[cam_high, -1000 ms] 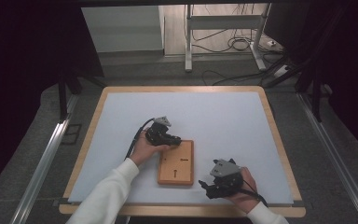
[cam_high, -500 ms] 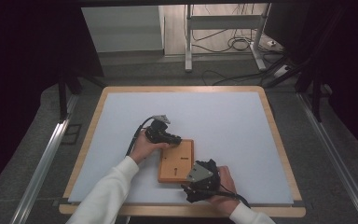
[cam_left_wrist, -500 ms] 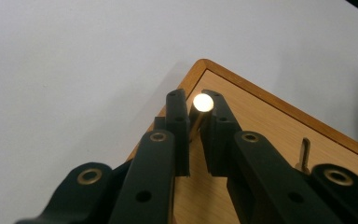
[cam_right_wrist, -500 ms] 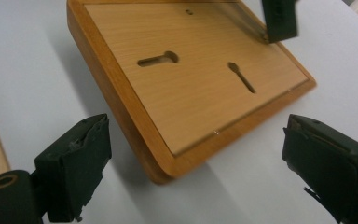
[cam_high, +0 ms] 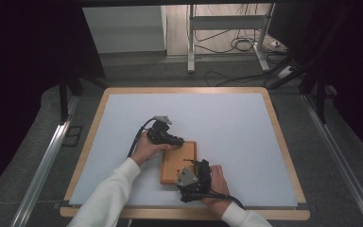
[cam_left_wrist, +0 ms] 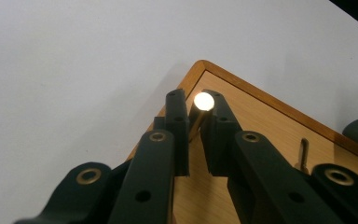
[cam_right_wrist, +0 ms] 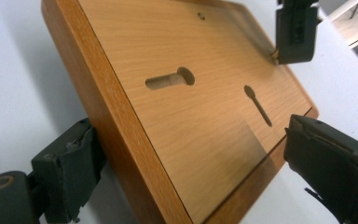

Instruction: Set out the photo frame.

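Right gripper [cam_high: 196,171] has just slid in from the table's right side to the near end of the wooden board [cam_high: 179,163], its jaws opening wide as it came; they now straddle that end, one at each long edge, with the right-hand pad visibly short of the wood. Left gripper [cam_high: 177,141] hasn't budged: narrow jaws pinching a small brass pin [cam_left_wrist: 200,109] upright at the board's far left corner. The board itself lies on the white table [cam_high: 123,118], just right of centre, toward the near edge. To my eye the board is about to be steadied so the pin can be worked.
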Action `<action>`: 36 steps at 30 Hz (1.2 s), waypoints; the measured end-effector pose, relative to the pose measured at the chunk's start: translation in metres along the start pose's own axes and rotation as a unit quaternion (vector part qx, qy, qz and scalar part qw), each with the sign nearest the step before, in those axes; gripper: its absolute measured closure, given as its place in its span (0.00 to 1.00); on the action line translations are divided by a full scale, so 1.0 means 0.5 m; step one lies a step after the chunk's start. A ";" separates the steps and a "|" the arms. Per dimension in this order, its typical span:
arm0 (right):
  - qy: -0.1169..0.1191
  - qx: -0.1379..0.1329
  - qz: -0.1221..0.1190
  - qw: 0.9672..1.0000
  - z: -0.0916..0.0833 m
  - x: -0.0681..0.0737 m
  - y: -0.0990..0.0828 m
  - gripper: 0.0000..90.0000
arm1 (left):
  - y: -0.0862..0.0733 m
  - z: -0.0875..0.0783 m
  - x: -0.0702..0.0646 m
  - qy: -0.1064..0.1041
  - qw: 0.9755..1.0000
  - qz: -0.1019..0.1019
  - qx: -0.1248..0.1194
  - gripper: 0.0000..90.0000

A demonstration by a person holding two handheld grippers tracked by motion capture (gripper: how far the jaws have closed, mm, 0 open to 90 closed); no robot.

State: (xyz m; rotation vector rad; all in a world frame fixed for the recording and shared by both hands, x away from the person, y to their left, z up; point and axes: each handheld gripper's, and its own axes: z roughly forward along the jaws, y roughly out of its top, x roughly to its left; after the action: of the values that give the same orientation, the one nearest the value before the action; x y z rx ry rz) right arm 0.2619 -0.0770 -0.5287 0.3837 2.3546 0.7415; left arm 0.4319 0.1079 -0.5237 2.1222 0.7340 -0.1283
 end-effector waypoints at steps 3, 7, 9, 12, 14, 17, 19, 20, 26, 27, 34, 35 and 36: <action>-0.015 -0.006 -0.013 1.000 -0.002 0.005 0.002 0.09 | -0.001 0.000 -0.005 0.011 1.000 0.004 -0.001 0.92; -0.026 -0.018 -0.016 0.999 -0.011 0.003 0.006 0.13 | -0.001 0.001 -0.011 0.027 1.000 0.011 -0.005 0.94; -0.031 -0.023 -0.021 0.999 -0.017 0.002 0.008 0.16 | -0.001 0.001 -0.014 0.032 0.999 0.015 -0.007 0.94; -0.034 -0.030 -0.030 0.999 -0.024 -0.001 0.012 0.21 | -0.001 0.002 -0.016 0.040 0.999 0.016 -0.008 0.94; -0.036 -0.032 -0.033 0.998 -0.028 -0.003 0.015 0.24 | -0.001 0.002 -0.016 0.043 0.999 0.015 -0.009 0.94; -0.040 -0.031 -0.035 0.998 -0.032 -0.005 0.018 0.27 | -0.002 0.003 -0.017 0.047 0.999 0.015 -0.012 0.94; -0.039 -0.032 -0.038 0.998 -0.033 -0.009 0.020 0.29 | -0.002 0.003 -0.018 0.051 0.998 0.016 -0.014 0.93; -0.039 -0.032 -0.037 0.998 -0.035 -0.011 0.021 0.29 | -0.002 0.003 -0.018 0.053 0.998 0.017 -0.015 0.93; -0.047 -0.036 -0.037 0.998 -0.045 -0.025 0.030 0.35 | -0.003 0.003 -0.017 0.057 0.998 0.013 -0.022 0.91; -0.047 -0.038 -0.038 0.997 -0.046 -0.027 0.031 0.37 | -0.003 0.003 -0.017 0.058 0.998 0.013 -0.022 0.91; -0.040 -0.049 -0.048 0.997 -0.056 -0.037 0.041 0.54 | -0.004 0.001 -0.012 0.053 0.998 0.000 -0.026 0.88; -0.041 -0.048 -0.050 0.997 -0.057 -0.039 0.041 0.54 | -0.004 0.000 -0.012 0.052 0.998 0.000 -0.027 0.87; -0.042 -0.046 -0.051 0.997 -0.058 -0.041 0.041 0.54 | -0.005 0.000 -0.011 0.052 0.998 0.001 -0.028 0.87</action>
State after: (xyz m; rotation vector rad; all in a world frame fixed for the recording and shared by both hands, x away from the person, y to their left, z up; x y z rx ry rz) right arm 0.2603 -0.0814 -0.4879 0.2480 2.2344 0.7679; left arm 0.4259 0.1064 -0.5233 2.0889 0.7876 0.0036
